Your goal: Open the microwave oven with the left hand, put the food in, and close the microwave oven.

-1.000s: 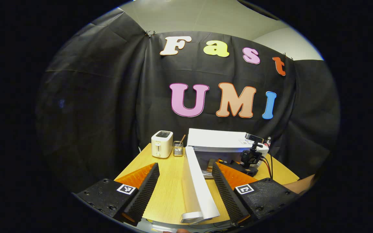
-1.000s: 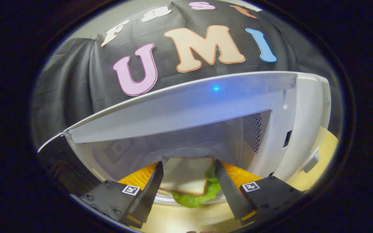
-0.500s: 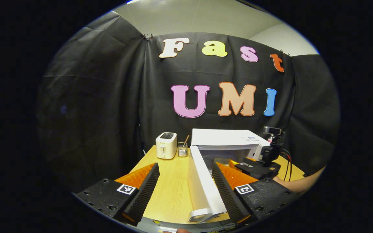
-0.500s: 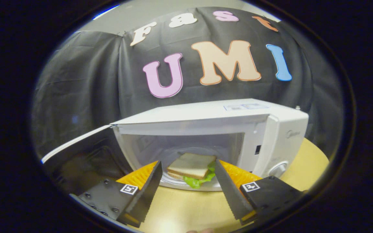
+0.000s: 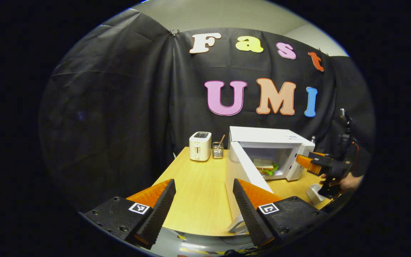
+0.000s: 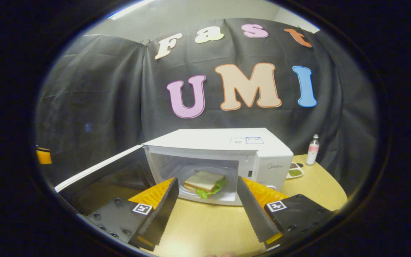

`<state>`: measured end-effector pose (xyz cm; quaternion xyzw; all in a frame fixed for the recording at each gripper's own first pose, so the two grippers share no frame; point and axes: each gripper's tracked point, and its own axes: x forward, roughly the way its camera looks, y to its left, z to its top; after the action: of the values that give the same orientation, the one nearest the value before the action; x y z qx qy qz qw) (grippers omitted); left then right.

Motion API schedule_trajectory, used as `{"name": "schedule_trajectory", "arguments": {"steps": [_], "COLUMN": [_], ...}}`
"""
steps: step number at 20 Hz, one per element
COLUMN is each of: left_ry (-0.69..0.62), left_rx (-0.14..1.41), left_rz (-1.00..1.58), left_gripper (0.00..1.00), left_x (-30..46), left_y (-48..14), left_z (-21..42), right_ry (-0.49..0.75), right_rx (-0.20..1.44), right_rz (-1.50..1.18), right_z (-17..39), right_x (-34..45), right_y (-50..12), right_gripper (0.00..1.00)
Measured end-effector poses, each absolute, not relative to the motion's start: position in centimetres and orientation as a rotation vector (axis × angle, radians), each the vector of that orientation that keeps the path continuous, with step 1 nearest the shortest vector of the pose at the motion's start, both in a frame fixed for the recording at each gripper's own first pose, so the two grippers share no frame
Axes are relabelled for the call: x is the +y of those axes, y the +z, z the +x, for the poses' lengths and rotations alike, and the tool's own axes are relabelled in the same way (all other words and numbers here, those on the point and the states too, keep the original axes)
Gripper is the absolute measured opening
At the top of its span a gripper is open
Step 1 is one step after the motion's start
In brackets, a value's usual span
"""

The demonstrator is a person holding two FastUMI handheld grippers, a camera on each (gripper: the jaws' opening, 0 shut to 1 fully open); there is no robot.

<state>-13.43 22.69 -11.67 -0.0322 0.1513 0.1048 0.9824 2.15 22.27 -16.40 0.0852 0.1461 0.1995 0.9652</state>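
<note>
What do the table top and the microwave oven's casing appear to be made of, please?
The table top looks like light wood or a wood-look laminate: pale yellow-brown with faint straight grain and a soft sheen. The microwave oven casing looks like white painted metal or plastic, smooth and matte; which of the two cannot be told.

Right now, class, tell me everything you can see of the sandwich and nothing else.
The sandwich has pale sliced bread on top with green lettuce poking out along its lower front edge. It lies flat on a round plate inside the open microwave, whose door is swung wide to the left. Neither gripper touches it: the right gripper is open, out in front of the oven. The left gripper view shows it too.
</note>
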Motion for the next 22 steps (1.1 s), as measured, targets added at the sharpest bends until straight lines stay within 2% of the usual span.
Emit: {"name": "schedule_trajectory", "arguments": {"steps": [1, 3, 4, 5, 12, 22], "left_ry": [0.199, 0.212, 0.238, 0.228, 0.208, 0.188], "left_rx": [0.323, 0.406, 0.446, 0.475, 0.6, 0.619], "left_rz": [-0.063, -0.077, -0.093, -0.125, -0.123, -0.117], "left_gripper": [0.86, 0.31, 0.03, 0.0, 0.0, 0.0], "left_x": [22.4, 22.4, 22.8, 22.2, 20.4, 17.7], "left_y": [-12.7, -16.2, -17.8, -19.0, -24.8, -25.7], "left_z": [-13.7, -14.5, -14.8, -15.0, -15.4, -13.8], "right_ry": [0.396, 0.386, 0.383, 0.38, 0.354, 0.293], "right_rx": [0.288, 0.266, 0.254, 0.241, 0.193, 0.161], "right_rz": [0.173, 0.17, 0.17, 0.172, 0.17, 0.15], "right_z": [2.0, 1.9, 1.9, 1.9, 2.5, 3.4], "right_x": [21.5, 20.2, 19.7, 19.2, 16.5, 12.0], "right_y": [-15.7, -14.3, -13.6, -12.9, -10.4, -9.6], "right_gripper": [0.99, 0.99, 0.92, 0.92, 0.92, 0.92]}}
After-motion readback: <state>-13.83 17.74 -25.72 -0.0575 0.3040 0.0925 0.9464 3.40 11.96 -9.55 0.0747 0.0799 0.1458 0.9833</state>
